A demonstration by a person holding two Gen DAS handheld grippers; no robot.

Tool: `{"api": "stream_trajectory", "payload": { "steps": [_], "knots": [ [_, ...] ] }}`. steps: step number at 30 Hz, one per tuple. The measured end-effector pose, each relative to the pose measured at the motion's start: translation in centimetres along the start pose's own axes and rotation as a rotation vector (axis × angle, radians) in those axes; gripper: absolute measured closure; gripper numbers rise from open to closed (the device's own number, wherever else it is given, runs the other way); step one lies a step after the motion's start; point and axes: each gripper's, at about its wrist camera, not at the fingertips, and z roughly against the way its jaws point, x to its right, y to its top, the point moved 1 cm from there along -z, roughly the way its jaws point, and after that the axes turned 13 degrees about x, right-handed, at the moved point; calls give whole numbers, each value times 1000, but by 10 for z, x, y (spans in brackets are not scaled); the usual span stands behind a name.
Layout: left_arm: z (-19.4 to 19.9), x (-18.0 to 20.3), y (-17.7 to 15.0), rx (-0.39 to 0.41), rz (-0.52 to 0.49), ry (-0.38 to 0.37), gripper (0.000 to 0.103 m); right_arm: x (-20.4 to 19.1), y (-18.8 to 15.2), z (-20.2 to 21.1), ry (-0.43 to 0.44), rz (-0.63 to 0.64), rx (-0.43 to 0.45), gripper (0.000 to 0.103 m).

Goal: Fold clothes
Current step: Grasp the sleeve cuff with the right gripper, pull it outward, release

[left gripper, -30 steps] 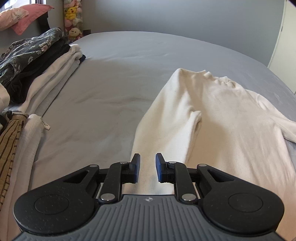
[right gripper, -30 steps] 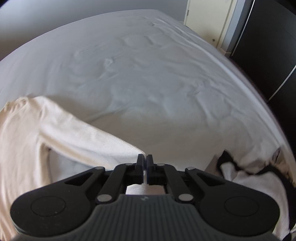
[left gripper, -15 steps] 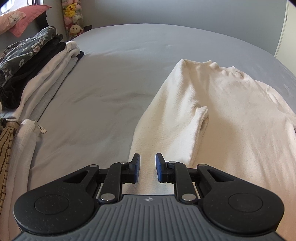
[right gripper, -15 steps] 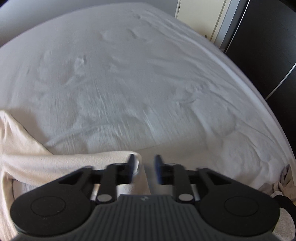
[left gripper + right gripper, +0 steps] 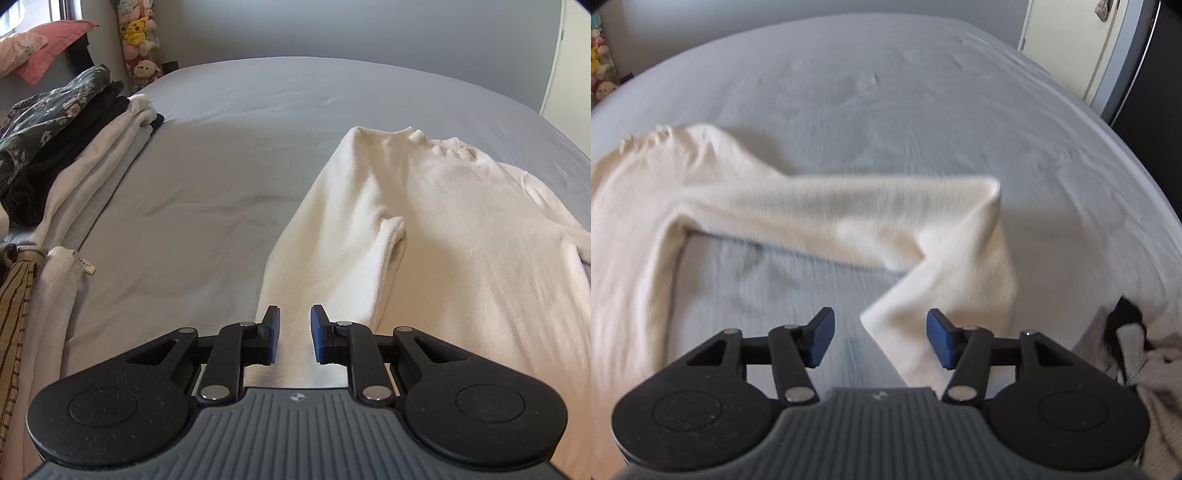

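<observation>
Through the left wrist camera, saw a cream sweater lying flat on a grey bed sheet, neck end far away, left sleeve folded in along the body with its cuff near the middle. Left gripper sat low over the near edge of the sweater, blue pads only a little way apart, with nothing pinched between them. Far off to the left lay a stack of folded clothes, white and grey ones under dark and flowery ones. Nearer on that side lay a white towel-like cloth with a small tag and a striped brown cloth. Up in the far corner hung some soft toys, with a pink pillow close by. Through the right wrist camera, a bit blurry, saw the same sweater's right sleeve stretched out across the sheet and bent back at a fold, its cuff end dropped just in front of the right gripper. Had just been opening, pads now wide apart, gripping nothing, with the cuff end lying below and between them but not squeezed. At the right edge lay a heap of other clothes, grey and black. Past the bed stood a pale door.
</observation>
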Motion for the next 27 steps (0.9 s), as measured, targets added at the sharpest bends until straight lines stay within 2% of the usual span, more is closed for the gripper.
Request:
{"api": "stream_trajectory", "payload": {
  "steps": [5,6,7,8,9,14,20,24,27],
  "knots": [
    [-2,-3,1,0,16,-7,82,10,-16,-15,-54,-30,-22,45],
    [-2,-3,2,2,14,-10,82,11,-17,-15,-63,-34,-20,55],
    [-1,-3,2,7,10,-13,82,12,-18,-16,-73,-38,-18,77],
    [0,-2,2,12,6,-16,82,14,-17,-16,-86,-39,-22,92],
    [1,-2,2,17,3,-18,82,16,-14,-11,-92,-42,-21,97],
    [4,-7,4,28,24,-16,82,34,16,37,-97,-86,69,97],
    [7,-7,5,34,28,-24,82,85,69,126,-103,-261,207,98],
    [9,-7,5,40,30,-25,82,111,84,150,-173,-302,203,98],
    [11,-10,5,42,38,-17,82,127,65,138,-211,-358,115,98]
  ]
}}
